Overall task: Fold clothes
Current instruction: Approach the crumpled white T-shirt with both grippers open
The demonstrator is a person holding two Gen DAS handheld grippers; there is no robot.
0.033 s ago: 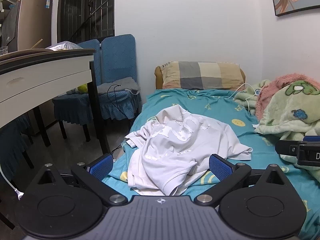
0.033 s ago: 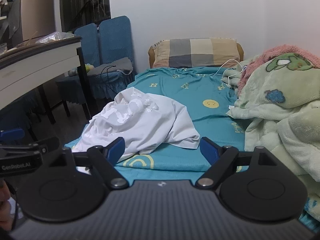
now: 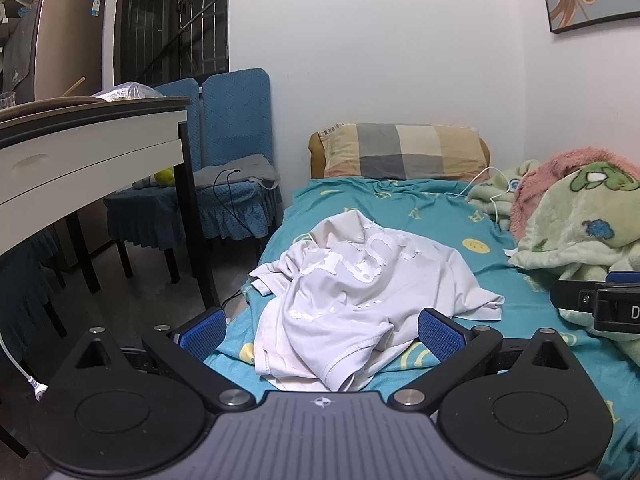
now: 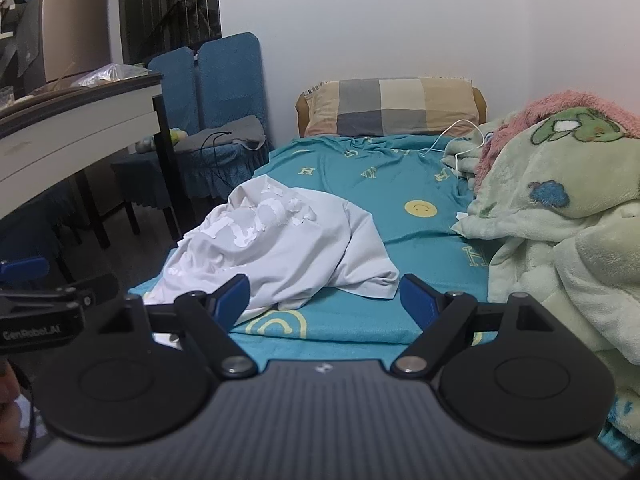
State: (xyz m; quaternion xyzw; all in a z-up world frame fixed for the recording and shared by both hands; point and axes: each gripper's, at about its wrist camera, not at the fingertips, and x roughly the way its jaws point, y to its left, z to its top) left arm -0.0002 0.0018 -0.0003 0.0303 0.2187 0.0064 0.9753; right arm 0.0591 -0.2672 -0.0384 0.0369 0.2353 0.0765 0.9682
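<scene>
A crumpled white T-shirt [image 3: 360, 296] with white print lies in a heap on the teal bed sheet [image 3: 432, 224], near the bed's left front edge. It also shows in the right wrist view [image 4: 288, 248]. My left gripper [image 3: 320, 336] is open and empty, hovering just before the shirt's near hem. My right gripper [image 4: 324, 300] is open and empty, a little short of the shirt's right sleeve. Each gripper shows at the edge of the other's view.
A green and pink blanket pile [image 4: 560, 208] fills the bed's right side. A checked pillow [image 3: 404, 152] lies at the head, with a white cable [image 4: 452, 136] beside it. A white desk [image 3: 88, 152] and blue chairs [image 3: 232, 168] stand left of the bed.
</scene>
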